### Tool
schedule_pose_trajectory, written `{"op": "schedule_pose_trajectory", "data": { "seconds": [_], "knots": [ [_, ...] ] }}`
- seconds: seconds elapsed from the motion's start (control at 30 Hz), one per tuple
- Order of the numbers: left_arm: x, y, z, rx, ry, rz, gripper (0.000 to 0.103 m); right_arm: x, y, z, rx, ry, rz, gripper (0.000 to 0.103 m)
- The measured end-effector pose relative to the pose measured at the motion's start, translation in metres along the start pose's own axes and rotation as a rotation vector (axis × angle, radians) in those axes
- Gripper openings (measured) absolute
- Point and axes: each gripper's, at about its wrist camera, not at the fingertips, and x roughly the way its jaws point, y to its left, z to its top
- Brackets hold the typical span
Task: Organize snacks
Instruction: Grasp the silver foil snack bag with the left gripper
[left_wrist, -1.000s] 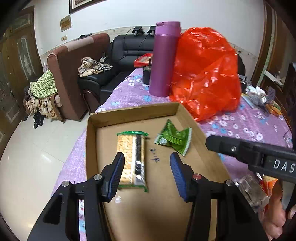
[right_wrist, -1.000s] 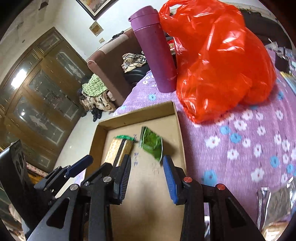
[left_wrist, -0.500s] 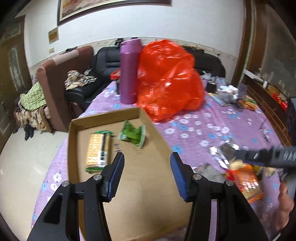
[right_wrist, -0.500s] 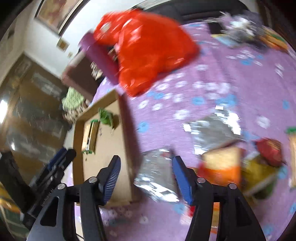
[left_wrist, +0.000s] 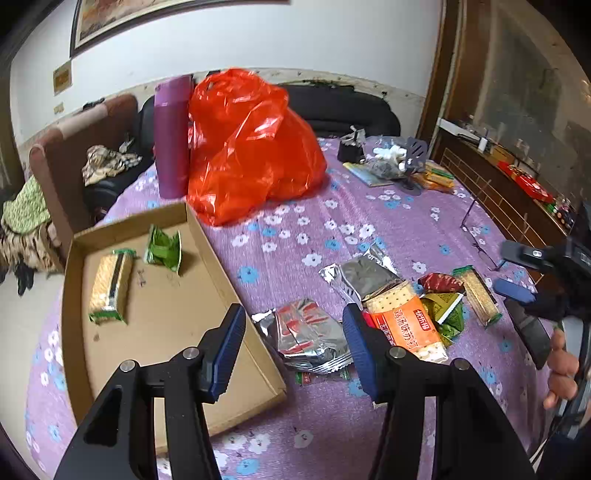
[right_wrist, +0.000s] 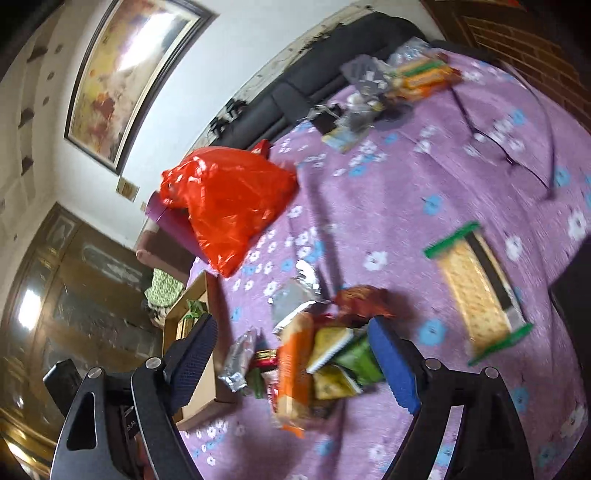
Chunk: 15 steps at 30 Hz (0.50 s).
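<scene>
Hovering right gripper (right_wrist: 295, 354) jaws just widened, empty | snack pile (right_wrist: 317, 362) beside tray rim (left_wrist: 221, 266)

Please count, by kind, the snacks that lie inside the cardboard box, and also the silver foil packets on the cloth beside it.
Cracker pack: 1
Green packet: 1
Silver foil packets: 2
Total: 4

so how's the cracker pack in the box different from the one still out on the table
The cracker pack in the box already lies inside the cardboard box, alone on bare cardboard near a green wrapper; the cracker pack on the table lies on the purple cloth at the right edge of the snack pile. The boxed one points almost straight away in the left wrist view; the table one lies slanted. Both are long, clear packs with green ends.
</scene>
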Motion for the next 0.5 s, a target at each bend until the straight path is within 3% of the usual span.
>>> {"op": "schedule_pose_trajectory", "data": {
  "seconds": [0.1, 0.17, 0.33, 0.5],
  "knots": [
    [0.009, -0.001, 0.000, -0.018, 0.028, 0.005, 0.054, -0.005, -0.014, -0.004, 0.099, 0.009, 0.116, 0.087],
    [0.015, -0.003, 0.001, -0.023, 0.046, 0.001, 0.054, -0.015, -0.019, -0.001, 0.118, -0.011, 0.128, 0.087],
    [0.037, -0.009, 0.004, -0.043, 0.133, -0.037, 0.054, -0.030, -0.025, 0.016, 0.042, -0.065, -0.030, 0.087],
    [0.063, -0.015, 0.013, -0.043, 0.218, -0.014, 0.054, -0.025, -0.041, 0.019, 0.021, -0.052, -0.041, 0.087]
  ]
}}
